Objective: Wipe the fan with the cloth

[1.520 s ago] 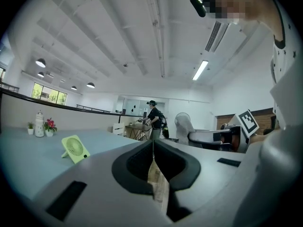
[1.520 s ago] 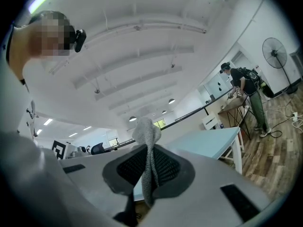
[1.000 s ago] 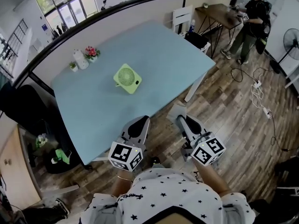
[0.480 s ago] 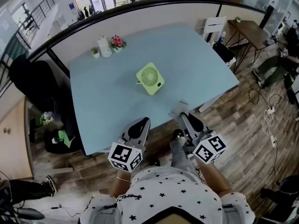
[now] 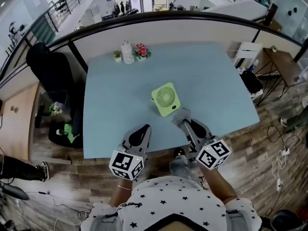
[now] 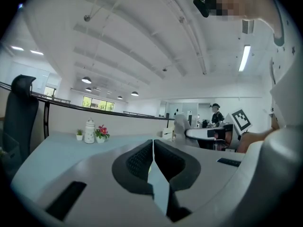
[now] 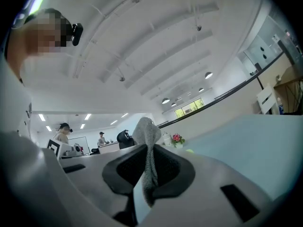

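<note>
Your right tool point(image 7: 150, 151) is clamped on the grey cloth point(image 7: 147, 131), which pokes up past its jaws. Beyond lie the pale blue desk point(image 7: 246, 136) and pink flowers point(image 7: 177, 138).

**Q:** How are the two grippers held?

**A:** Head view, lower centre. The left gripper point(image 5: 138, 134) and right gripper point(image 5: 185, 121) lie side by side, both pointing toward the top of the frame. Their marker cubes point(image 5: 127, 164) sit nearest the body. Bare forearms point(image 5: 217, 179) run back toward the lower edge.

**Q:** And the jaws?

**A:** Left: closed on each other, with nothing between them. Right: clamped on a grey cloth point(image 7: 147, 135), which stands up above the tips. The wrists seem straight, though the cubes largely hide them.
</note>
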Tool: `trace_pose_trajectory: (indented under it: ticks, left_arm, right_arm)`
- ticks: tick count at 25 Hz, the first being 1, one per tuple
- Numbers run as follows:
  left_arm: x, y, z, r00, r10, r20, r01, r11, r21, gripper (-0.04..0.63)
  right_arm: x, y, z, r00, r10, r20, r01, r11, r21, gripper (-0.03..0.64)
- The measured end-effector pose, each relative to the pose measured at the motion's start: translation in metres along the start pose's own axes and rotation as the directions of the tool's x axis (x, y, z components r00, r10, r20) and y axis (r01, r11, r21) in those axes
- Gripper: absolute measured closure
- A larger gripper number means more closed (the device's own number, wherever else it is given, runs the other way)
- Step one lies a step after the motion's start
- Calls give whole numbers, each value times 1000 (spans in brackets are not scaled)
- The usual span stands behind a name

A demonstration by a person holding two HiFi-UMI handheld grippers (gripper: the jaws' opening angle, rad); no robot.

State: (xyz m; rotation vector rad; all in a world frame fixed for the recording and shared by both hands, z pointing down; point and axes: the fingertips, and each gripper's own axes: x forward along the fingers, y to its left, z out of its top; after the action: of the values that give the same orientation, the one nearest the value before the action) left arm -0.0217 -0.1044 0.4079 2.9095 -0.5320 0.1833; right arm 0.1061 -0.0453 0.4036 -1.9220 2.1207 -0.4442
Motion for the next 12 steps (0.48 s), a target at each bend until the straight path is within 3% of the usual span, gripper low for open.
trace_pose_trajectory:
  ticks: [12]
  left_arm:
    - [47, 16, 15, 971, 240, -13, -240, 970, -28, 563]
  right_arm:
    - [60, -55, 10, 973, 184, -139, -186, 983, -3, 588]
